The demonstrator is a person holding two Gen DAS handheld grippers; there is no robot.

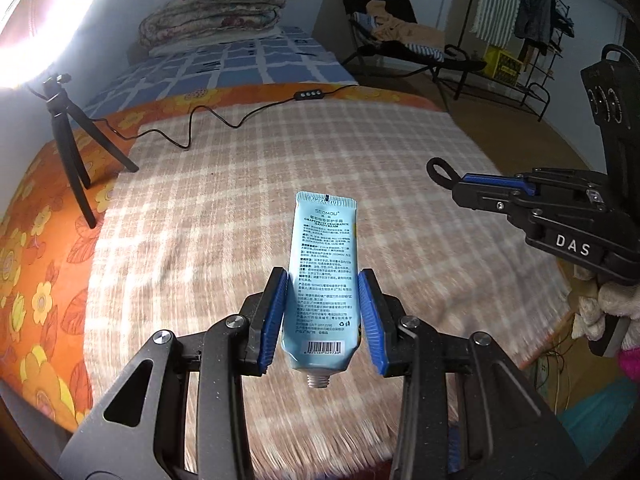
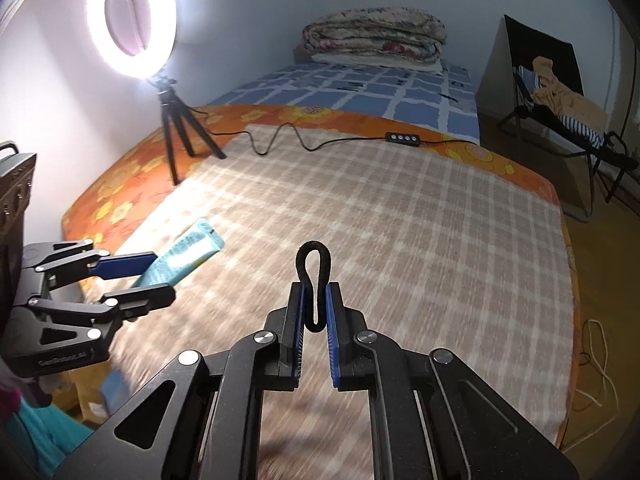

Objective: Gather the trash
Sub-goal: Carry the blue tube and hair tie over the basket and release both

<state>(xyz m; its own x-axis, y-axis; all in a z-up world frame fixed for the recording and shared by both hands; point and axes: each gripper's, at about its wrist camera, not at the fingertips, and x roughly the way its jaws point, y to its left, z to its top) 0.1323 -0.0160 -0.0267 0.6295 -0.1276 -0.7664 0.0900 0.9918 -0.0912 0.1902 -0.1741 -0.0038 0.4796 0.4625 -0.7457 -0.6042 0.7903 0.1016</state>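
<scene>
A capless blue tube [image 1: 322, 280] is clamped in the left gripper [image 1: 323, 280] and a black loop [image 2: 314, 280] pinched in the right gripper [image 2: 315, 292], above a checked blanket [image 2: 420, 240].

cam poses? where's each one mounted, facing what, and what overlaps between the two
Left wrist: on the left gripper, looking down along its fingers over the bed; it clamps a blue tube; right gripper at right.
Right wrist: on the right gripper, same heading; it pinches a black hair tie; left gripper at left.
Shared: bed, ring light tripod, tube, both grippers.
</scene>
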